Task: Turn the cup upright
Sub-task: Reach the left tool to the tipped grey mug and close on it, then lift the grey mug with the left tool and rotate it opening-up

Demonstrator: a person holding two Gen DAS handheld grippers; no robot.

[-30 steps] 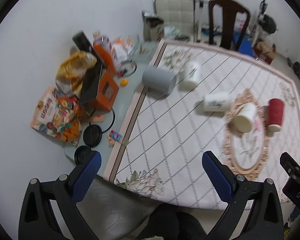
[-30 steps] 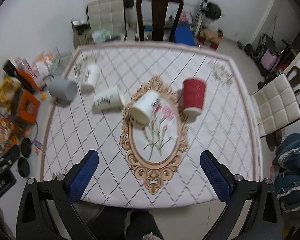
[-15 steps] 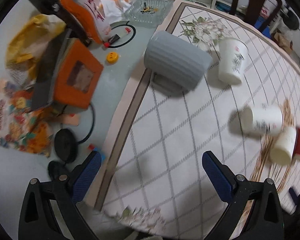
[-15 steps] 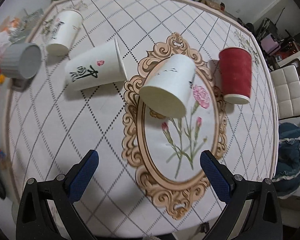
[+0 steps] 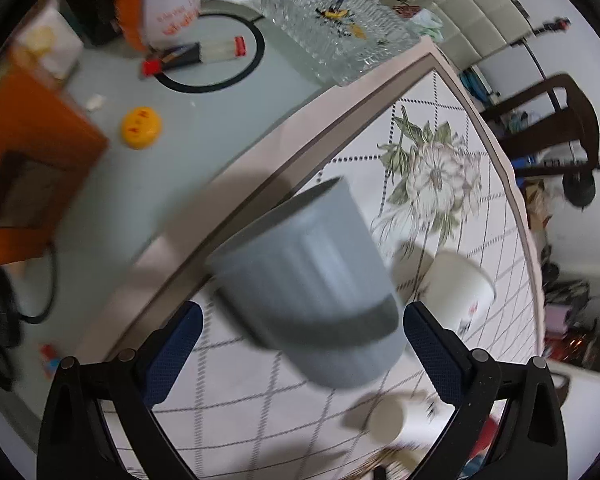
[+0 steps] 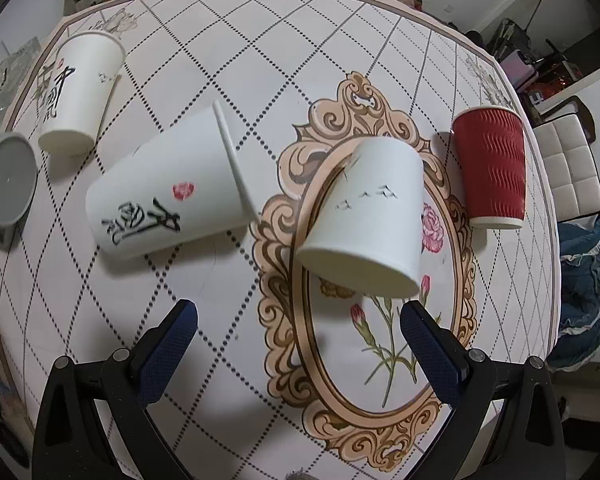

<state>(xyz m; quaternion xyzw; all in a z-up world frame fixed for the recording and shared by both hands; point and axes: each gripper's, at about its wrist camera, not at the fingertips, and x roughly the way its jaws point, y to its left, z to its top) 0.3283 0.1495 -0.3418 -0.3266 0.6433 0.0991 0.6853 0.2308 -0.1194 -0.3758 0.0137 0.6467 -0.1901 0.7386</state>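
Lying on its side near the patterned cloth's (image 5: 260, 384) left border, the grey ribbed cup (image 5: 312, 280) has its flat base toward the left-wrist camera and its mouth pointing away, long axis tilted up and left in that view; motion blur softens its outline. Left gripper (image 5: 298, 344): fingers spread wide, one blue pad on each side of the cup's base; contact cannot be confirmed. In the right-wrist view the same cup shows at far left as a grey disc (image 6: 7, 182).

Right gripper (image 6: 298, 340): fingers wide apart, holding nothing, hovering just short of a white paper cup (image 6: 364, 220) lying with its base toward the camera on the oval floral medallion (image 6: 384, 364).

Other cups, all toppled or inverted:
- white cup with black calligraphy (image 6: 168, 188), on its side, rim to the right
- second calligraphy cup (image 6: 80, 92), base toward the camera
- red ribbed cup (image 6: 492, 168), pale rim toward the camera

Interiors not visible for any cup.

Off the cloth, left-wrist view: cut-glass dish (image 5: 332, 20) with small scraps inside, yellow cap (image 5: 141, 127), orange box (image 5: 24, 160).
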